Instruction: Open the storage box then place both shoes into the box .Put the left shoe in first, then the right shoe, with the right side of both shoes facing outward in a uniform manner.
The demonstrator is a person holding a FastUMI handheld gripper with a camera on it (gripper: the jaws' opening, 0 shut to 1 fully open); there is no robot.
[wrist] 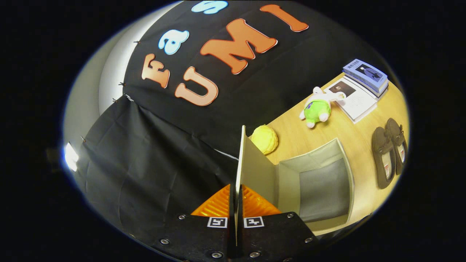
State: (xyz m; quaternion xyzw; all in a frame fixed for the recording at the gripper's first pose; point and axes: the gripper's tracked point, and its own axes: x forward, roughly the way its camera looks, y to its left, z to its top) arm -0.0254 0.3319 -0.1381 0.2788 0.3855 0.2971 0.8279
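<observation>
Stretching under everything is a pale wooden table [309,136], with black cloth hanging behind it as the booth's wall. The storage box [320,182] is sitting open beside the fingers, showing a grey inside. Its lid [251,163] is standing up edge-on, and the gripper [236,203] is pinching it with both fingers nearly closed. Two brown shoes [389,154] are lying side by side beyond the box. The box's near edge is hiding behind the gripper body.
</observation>
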